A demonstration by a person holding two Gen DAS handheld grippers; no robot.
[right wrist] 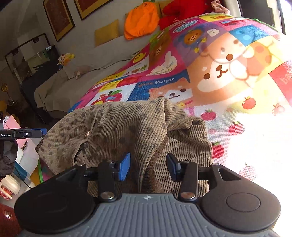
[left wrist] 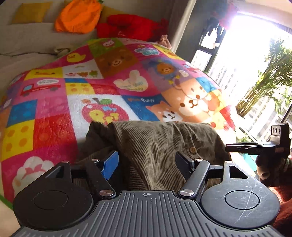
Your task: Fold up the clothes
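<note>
A crumpled olive-brown corduroy garment (left wrist: 155, 142) with a wooden button lies on a colourful cartoon patchwork quilt (left wrist: 91, 91). My left gripper (left wrist: 147, 163) is open, its fingers set wide on either side of a raised fold of the cloth. In the right wrist view the same garment (right wrist: 118, 127) shows dark dots, and it lies on the quilt (right wrist: 228, 76). My right gripper (right wrist: 148, 165) is open too, with a ridge of corduroy between its blue pads (right wrist: 125, 165). Each gripper appears side-on in the other's view, held by a gloved hand (left wrist: 262, 173).
An orange cushion (left wrist: 78, 16), a red plush (left wrist: 131, 25) and a yellow cushion (left wrist: 31, 11) lie beyond the quilt. A bright window (left wrist: 246, 54) and a plant (left wrist: 270, 82) are on the right. Framed pictures (right wrist: 58, 18) and a dark cabinet (right wrist: 36, 62) stand on the left.
</note>
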